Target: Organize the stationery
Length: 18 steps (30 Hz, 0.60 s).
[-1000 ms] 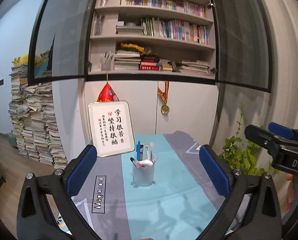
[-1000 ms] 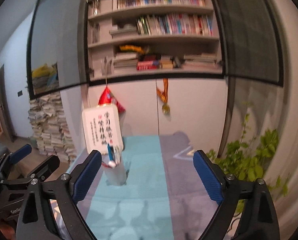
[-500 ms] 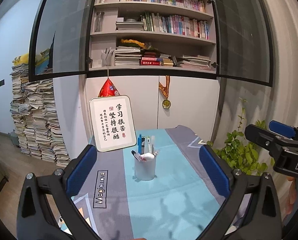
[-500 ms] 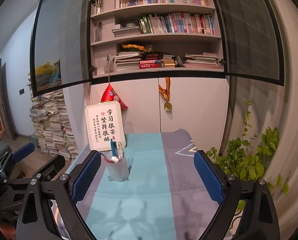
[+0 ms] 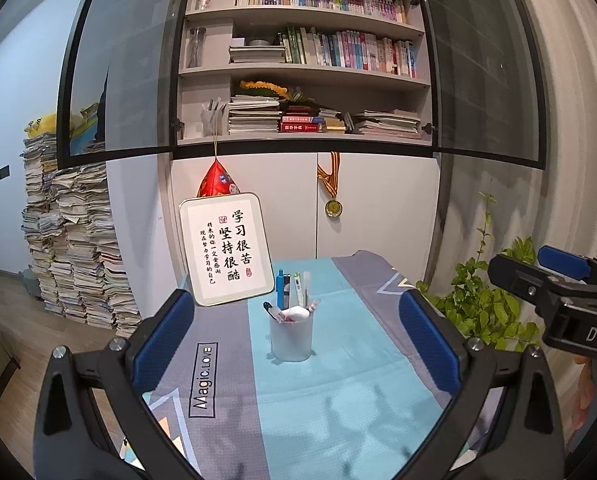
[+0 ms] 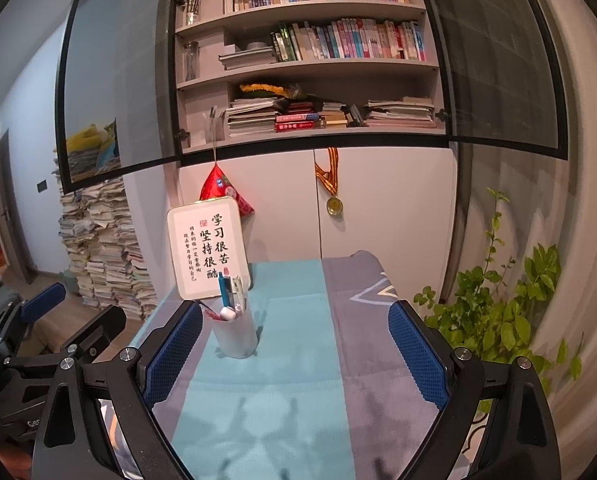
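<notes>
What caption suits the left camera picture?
Open left gripper faces a pen cup on the tablecloth, framed calligraphy sign behind.

"magic.love" on tablecloth (image 5: 205,376); "学习很苦 坚持很酷" on framed plaque (image 5: 224,249)

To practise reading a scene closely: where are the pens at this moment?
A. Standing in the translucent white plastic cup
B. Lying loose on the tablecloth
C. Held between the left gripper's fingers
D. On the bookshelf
A: the pens stand upright in the translucent white plastic cup; both grippers are open and hold nothing.
</notes>
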Tool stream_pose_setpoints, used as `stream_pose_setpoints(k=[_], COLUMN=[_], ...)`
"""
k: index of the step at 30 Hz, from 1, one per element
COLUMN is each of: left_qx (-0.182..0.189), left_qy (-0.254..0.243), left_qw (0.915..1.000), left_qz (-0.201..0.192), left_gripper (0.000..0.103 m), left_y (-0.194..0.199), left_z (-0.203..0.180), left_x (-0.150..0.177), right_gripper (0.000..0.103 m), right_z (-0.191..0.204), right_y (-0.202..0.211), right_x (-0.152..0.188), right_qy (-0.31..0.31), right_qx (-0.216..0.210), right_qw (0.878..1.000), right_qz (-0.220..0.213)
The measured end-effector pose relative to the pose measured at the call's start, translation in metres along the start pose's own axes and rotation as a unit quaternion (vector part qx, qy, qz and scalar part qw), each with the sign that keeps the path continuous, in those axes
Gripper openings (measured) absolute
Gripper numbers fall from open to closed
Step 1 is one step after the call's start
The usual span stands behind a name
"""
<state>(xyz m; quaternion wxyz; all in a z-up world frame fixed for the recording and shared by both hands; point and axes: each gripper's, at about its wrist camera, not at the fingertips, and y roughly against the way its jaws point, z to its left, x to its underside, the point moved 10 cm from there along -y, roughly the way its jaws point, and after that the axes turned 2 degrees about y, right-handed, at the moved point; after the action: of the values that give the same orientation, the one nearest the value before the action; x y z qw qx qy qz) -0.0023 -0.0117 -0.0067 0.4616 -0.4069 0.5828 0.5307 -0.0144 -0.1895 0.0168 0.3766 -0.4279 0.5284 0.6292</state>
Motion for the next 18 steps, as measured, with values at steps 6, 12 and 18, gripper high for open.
stream_pose_setpoints(k=[6,12,18], left_qx=[-0.003,-0.004,-0.004], left_qy=[-0.005,-0.009,-0.01], left_qw=[1.0,0.9999,0.9999], left_qz=[-0.003,-0.003,-0.007], left_gripper=[0.102,0.102,0.102], left_y=[0.0023,0.0033,0.005], left_z=[-0.0017,-0.0043,-0.0035], left_x=[-0.0004,0.0,-0.0015], right_gripper=[0.094,0.094,0.094], right_z=[-0.0002,-0.0009,0.0001], right_y=[0.0002,0.0065,0.0075], right_x=[0.0,-0.0021,-0.002], right_qy=[0.0,0.006,0.005], right_qx=[0.0,0.012,0.011], right_qw=[1.0,1.0,1.0], right_qz=[-0.001,-0.013,-0.013])
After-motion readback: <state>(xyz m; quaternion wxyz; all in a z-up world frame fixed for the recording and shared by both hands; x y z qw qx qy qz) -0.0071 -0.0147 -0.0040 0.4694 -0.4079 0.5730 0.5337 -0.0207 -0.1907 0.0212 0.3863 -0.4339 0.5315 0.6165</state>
